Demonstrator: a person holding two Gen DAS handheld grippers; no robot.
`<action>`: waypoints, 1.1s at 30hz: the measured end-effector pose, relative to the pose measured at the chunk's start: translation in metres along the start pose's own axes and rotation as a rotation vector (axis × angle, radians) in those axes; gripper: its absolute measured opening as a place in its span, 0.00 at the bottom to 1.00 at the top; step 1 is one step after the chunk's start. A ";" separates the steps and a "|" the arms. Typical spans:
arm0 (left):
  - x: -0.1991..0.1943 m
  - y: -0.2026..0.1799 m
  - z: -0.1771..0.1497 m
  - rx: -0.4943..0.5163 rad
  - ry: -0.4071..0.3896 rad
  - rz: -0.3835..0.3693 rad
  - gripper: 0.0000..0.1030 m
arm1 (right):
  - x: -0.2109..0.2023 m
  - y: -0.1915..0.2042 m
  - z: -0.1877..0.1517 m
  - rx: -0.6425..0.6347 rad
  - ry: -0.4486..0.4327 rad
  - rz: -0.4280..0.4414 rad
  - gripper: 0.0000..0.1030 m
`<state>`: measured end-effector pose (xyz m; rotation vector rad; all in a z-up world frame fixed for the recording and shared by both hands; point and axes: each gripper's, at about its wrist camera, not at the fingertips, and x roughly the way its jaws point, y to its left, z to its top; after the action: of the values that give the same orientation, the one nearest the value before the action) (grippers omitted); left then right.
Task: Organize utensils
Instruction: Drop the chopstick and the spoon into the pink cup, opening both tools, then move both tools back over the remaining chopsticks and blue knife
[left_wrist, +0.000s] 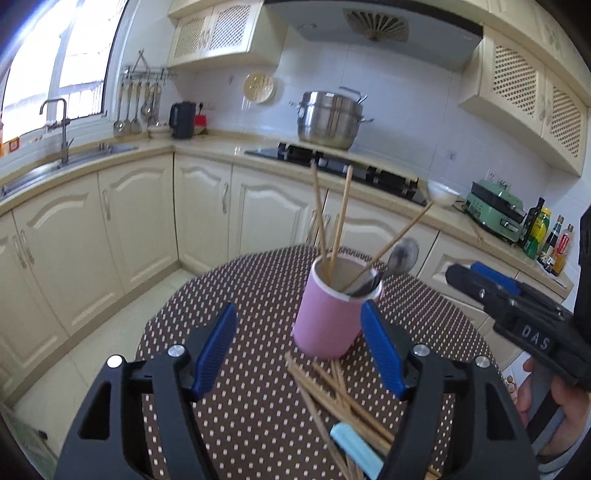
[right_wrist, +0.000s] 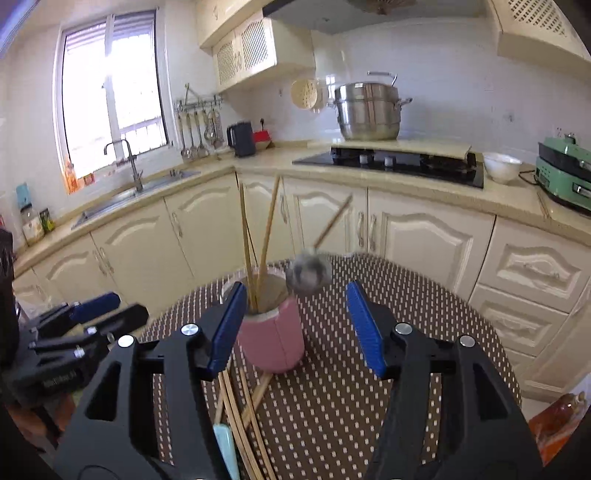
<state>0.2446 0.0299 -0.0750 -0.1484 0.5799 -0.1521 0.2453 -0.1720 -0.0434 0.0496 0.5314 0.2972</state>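
Observation:
A pink utensil cup (left_wrist: 327, 314) stands on the dotted round table (left_wrist: 251, 288). It holds three wooden chopsticks (left_wrist: 341, 214) and a metal spoon (left_wrist: 400, 256), bowl end up. Several loose chopsticks (left_wrist: 332, 384) and a light blue handle (left_wrist: 356, 448) lie in front of the cup. My left gripper (left_wrist: 299, 350) is open and empty, just short of the cup. In the right wrist view my right gripper (right_wrist: 295, 328) is open and empty, its jaws either side of the cup (right_wrist: 273, 339), with the spoon (right_wrist: 308, 273) above and loose chopsticks (right_wrist: 240, 413) below. The right gripper (left_wrist: 480, 275) also shows at the left view's right edge.
Cream kitchen cabinets (left_wrist: 110, 221) and a counter ring the table. A sink (left_wrist: 74, 155), a hob (left_wrist: 351, 166) with a steel pot (left_wrist: 330, 120), a white bowl (left_wrist: 443, 194), a green appliance (left_wrist: 495, 210) and bottles (left_wrist: 546, 240) sit on the counter.

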 end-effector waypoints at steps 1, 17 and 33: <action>0.000 0.002 -0.005 -0.006 0.015 -0.003 0.66 | 0.002 0.001 -0.006 -0.010 0.020 -0.001 0.55; 0.030 0.020 -0.078 0.004 0.290 0.044 0.66 | 0.058 0.026 -0.089 -0.180 0.361 0.049 0.52; 0.072 0.003 -0.096 0.098 0.418 0.060 0.67 | 0.076 0.006 -0.102 -0.201 0.459 0.063 0.09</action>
<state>0.2515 0.0104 -0.1933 -0.0021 0.9906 -0.1538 0.2542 -0.1476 -0.1680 -0.2025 0.9536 0.4255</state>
